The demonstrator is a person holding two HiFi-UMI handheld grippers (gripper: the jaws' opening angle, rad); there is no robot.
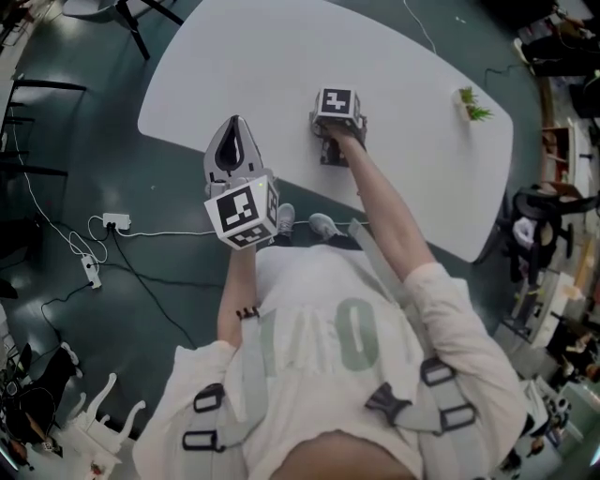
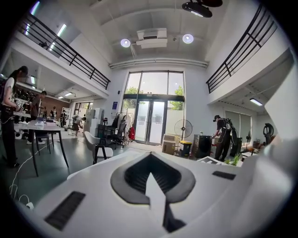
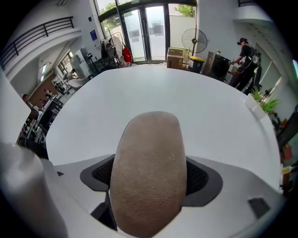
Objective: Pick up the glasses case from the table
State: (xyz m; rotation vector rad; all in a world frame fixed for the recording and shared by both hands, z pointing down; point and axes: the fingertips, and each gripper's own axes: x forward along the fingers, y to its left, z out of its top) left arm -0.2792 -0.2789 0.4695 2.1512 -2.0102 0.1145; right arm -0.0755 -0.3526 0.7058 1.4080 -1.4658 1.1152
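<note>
The glasses case (image 3: 149, 172) is a brown, grainy, rounded case that fills the middle of the right gripper view. My right gripper (image 1: 334, 148) is shut on it, with one jaw on each side. This gripper is over the near part of the white table (image 1: 281, 56). In the head view the marker cube and the hand hide the case. Whether the case touches the table I cannot tell. My left gripper (image 1: 233, 139) is held off the table's near-left edge, pointing away from me. It is shut, with nothing between its jaws (image 2: 150, 174).
A small green plant (image 1: 473, 105) in a white pot stands at the table's right end. On the floor to the left lie cables and a power strip (image 1: 114, 222). Chair legs (image 1: 141, 23) stand beyond the table's far left, and clutter fills the right edge.
</note>
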